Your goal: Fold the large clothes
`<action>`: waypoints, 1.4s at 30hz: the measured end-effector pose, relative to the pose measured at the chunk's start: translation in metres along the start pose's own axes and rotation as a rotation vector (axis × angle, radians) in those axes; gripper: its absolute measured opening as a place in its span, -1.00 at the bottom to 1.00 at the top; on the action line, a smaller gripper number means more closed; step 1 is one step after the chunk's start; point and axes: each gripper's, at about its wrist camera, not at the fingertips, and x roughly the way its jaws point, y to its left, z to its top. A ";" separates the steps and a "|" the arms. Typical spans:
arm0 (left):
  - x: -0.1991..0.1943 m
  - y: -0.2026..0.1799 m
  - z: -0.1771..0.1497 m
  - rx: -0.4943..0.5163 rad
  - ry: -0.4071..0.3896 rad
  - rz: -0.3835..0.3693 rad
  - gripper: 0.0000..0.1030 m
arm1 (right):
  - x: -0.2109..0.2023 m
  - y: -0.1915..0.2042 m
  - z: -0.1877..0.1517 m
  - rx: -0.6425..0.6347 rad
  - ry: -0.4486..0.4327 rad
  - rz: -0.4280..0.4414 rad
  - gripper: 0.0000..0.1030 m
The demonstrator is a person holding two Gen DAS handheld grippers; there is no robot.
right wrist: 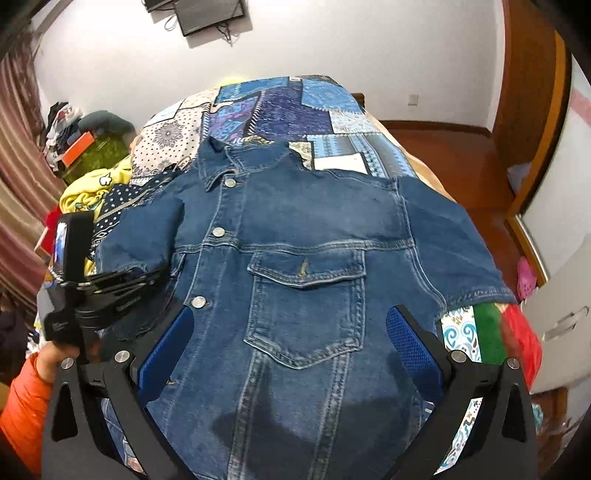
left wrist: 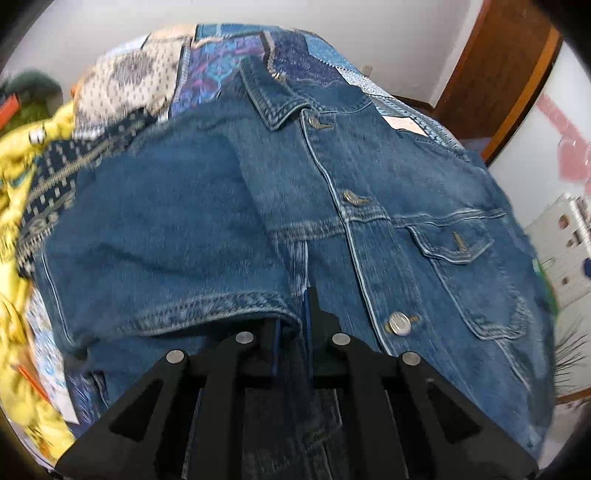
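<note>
- The left wrist view was smeared by motion blur, so the yellow cloth (left wrist: 22,177) at its left edge and the pale furniture (left wrist: 569,240) at its right edge were hard to make out.
- The fingertips of the left gripper (left wrist: 295,314) were mostly buried under a folded sleeve cuff (left wrist: 221,306); its jaws stood nearly together, pinching the denim at that cuff.
- From the right wrist view, the left gripper (right wrist: 110,284) appeared side-on at the jacket's folded sleeve, held by a hand partly cut off behind the frame, with an orange sleeve (right wrist: 22,406) below it.
- The right gripper (right wrist: 291,339) was spread wide, blue pads (right wrist: 410,343) well apart, hovering over the jacket's lower front with nothing between them.
- The denim jacket (right wrist: 303,266) lay face up and buttoned on the bed, collar far from the cameras, one sleeve folded across the chest and the other spread out flat.
- A green box (right wrist: 99,151) sat beside the bed; its contents could not be told.
- The bed wore a patchwork cover (right wrist: 280,107) of blue and white panels.
- White walls, a wooden door frame (right wrist: 532,92), a striped curtain (right wrist: 18,155) and a dark screen (right wrist: 207,13) on the wall enclosed the room.
</note>
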 end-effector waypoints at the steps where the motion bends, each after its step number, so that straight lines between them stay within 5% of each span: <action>1: -0.004 0.006 -0.001 -0.019 0.002 -0.022 -0.80 | 0.000 -0.002 -0.001 0.004 0.001 -0.001 1.00; 3: -0.016 0.004 -0.013 -0.041 -0.002 -0.048 -0.62 | 0.001 -0.004 -0.002 0.008 0.003 -0.009 1.00; 5: -0.030 0.010 -0.019 -0.075 -0.018 -0.077 -0.19 | 0.002 -0.003 -0.002 0.003 0.002 -0.011 1.00; 14: -0.088 0.081 -0.030 -0.302 -0.171 -0.084 0.32 | 0.007 0.009 -0.005 -0.039 0.011 -0.006 1.00; 19: -0.086 0.133 -0.047 -0.452 -0.158 -0.089 0.32 | 0.010 0.016 -0.006 -0.061 0.013 -0.009 1.00; 29: -0.037 0.203 -0.085 -0.792 -0.095 -0.346 0.33 | 0.022 0.027 -0.005 -0.084 0.037 -0.025 1.00; 32: -0.023 0.214 -0.090 -0.866 -0.094 -0.374 0.33 | 0.025 0.030 -0.005 -0.089 0.046 -0.022 1.00; 39: 0.006 0.224 -0.070 -0.863 -0.082 -0.274 0.28 | 0.031 0.035 -0.006 -0.093 0.067 -0.010 1.00; 42: -0.004 0.214 -0.049 -0.769 -0.093 -0.126 -0.26 | 0.032 0.035 -0.009 -0.083 0.074 0.002 1.00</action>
